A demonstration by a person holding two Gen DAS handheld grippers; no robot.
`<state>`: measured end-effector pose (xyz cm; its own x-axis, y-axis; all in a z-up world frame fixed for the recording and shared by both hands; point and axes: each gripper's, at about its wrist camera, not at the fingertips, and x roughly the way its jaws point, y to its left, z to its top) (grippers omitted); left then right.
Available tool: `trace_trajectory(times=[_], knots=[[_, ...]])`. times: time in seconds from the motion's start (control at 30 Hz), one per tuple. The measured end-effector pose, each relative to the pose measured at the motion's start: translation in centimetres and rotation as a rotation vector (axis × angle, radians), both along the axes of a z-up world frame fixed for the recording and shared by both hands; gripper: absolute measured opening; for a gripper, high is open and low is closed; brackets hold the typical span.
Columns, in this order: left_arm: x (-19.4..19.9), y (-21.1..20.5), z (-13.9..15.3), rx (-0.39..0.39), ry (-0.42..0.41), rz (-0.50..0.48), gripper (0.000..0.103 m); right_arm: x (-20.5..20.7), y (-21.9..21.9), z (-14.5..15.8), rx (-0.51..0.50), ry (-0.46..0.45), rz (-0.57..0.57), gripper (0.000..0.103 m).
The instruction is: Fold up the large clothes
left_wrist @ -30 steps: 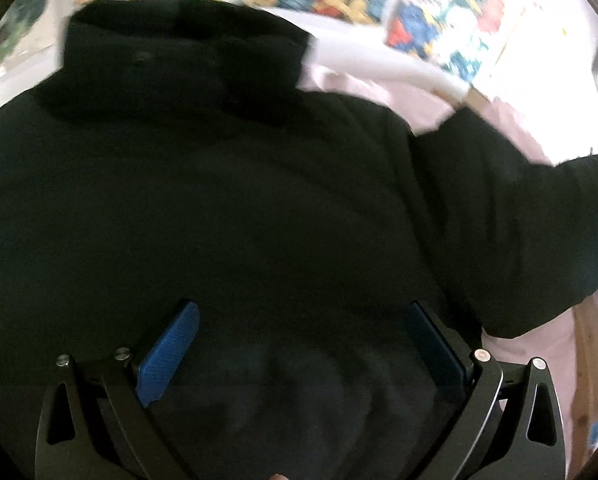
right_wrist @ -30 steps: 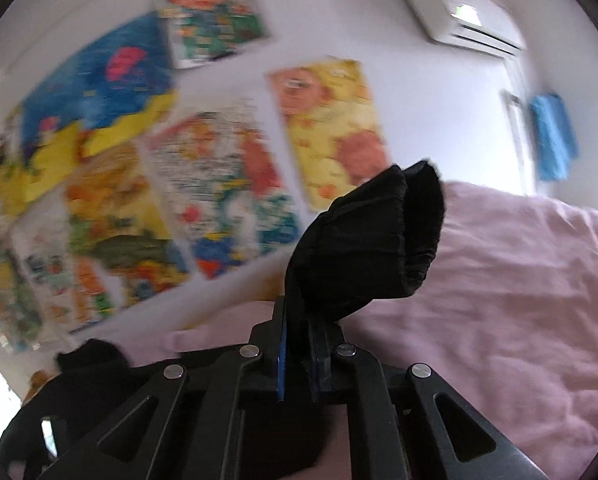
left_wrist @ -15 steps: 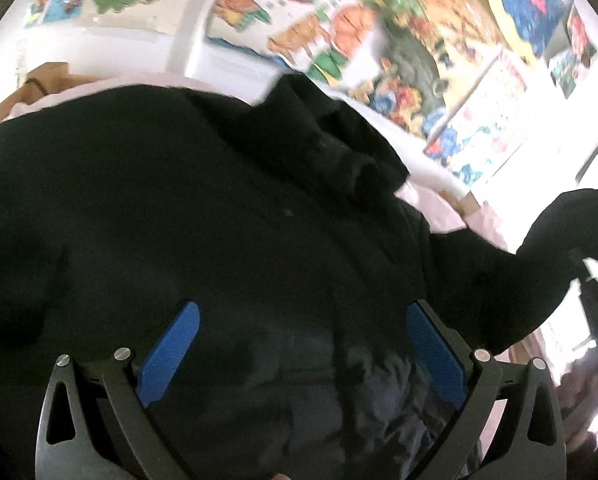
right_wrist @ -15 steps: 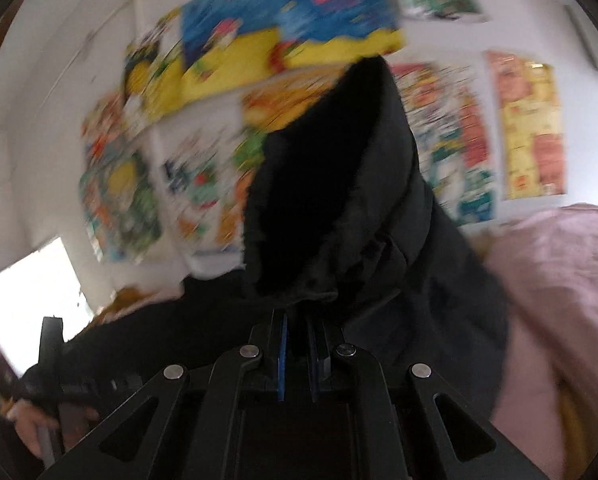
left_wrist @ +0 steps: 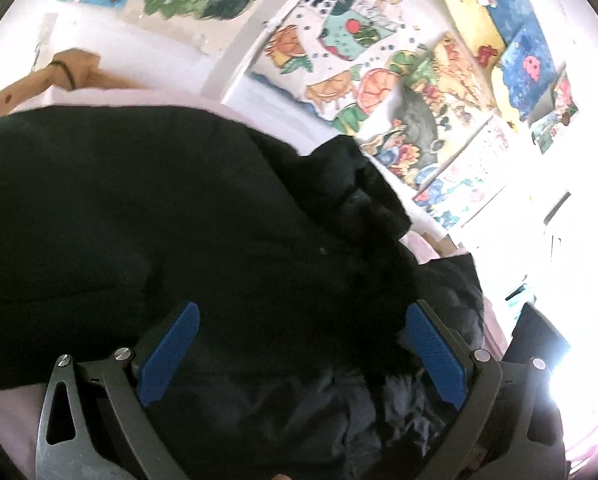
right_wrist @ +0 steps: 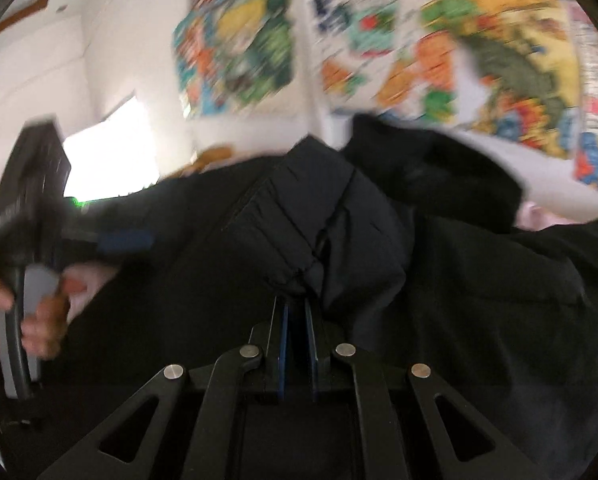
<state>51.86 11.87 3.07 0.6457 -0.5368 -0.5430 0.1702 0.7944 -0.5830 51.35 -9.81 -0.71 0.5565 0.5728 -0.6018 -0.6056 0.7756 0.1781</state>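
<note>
That black jacket (left_wrist: 179,220) filling the frame's middle looks puffy, soft and slippery, so I'd grab seams or cuffs, like the right gripper (right_wrist: 297,320) pinching its sleeve (right_wrist: 319,220) while the left gripper (left_wrist: 303,344) gapes wide.

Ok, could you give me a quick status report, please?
Left gripper open above black jacket. Right gripper shut on sleeve. Nothing in the way.

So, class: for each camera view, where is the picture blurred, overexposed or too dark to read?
Left wrist view: window glare whites out the lower right; the black jacket is too dark for detail; posters are fairly sharp. Right wrist view: motion blur smears the posters and the left gripper; the window is overexposed.
</note>
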Motion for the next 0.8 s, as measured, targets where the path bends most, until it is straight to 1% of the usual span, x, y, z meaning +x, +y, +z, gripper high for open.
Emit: trace_trajectory(times=[0.1, 0.2, 0.33, 0.43, 0.47, 0.53, 0.6, 0.63, 0.7, 0.73, 0.8], knots=[[0.8, 0.7, -1.4, -0.04, 0.054, 0.005, 0.102, -0.7, 2.1, -2.0, -0.035, 0.042, 0.066, 0.009], [1.8, 0.7, -2.7, -0.067, 0.116, 0.007, 0.102, -1.4, 3.2, -3.3, -0.065, 0.066, 0.096, 0.009], [2.7, -0.2, -4.2, -0.096, 0.167, -0.039, 0.101, -1.4, 2.7, -3.7, -0.053, 0.1, 0.102, 0.009], [3.2, -1.0, -4.9, -0.103, 0.211, -0.04, 0.1, -1.3, 2.1, -3.8, -0.047, 0.124, 0.105, 0.009], [3.4, -1.2, -5.1, -0.114, 0.222, -0.039, 0.098, -1.4, 1.9, -3.9, -0.048, 0.13, 0.106, 0.009], [3.7, -1.6, -5.3, -0.137, 0.234, -0.048, 0.085, -1.4, 1.8, -3.8, -0.05, 0.137, 0.107, 0.009], [4.1, -1.9, -5.6, -0.14, 0.254, -0.049, 0.056, -1.8, 1.2, -3.8, -0.047, 0.157, 0.111, 0.013], [4.2, -2.1, -5.8, -0.128, 0.262, -0.041, 0.049, -1.5, 1.5, -3.7, -0.046, 0.166, 0.113, 0.014], [4.3, -2.4, -5.8, -0.091, 0.256, -0.024, 0.023, -1.9, 0.8, -3.6, -0.046, 0.192, 0.116, 0.022], [4.3, -2.4, -5.8, -0.079, 0.246, -0.017, 0.018, -2.3, 0.3, -3.5, -0.051, 0.198, 0.114, 0.025], [4.0, -2.5, -5.2, -0.051, 0.208, 0.003, 0.011, -3.1, -0.9, -2.8, -0.054, 0.194, 0.119, 0.035]])
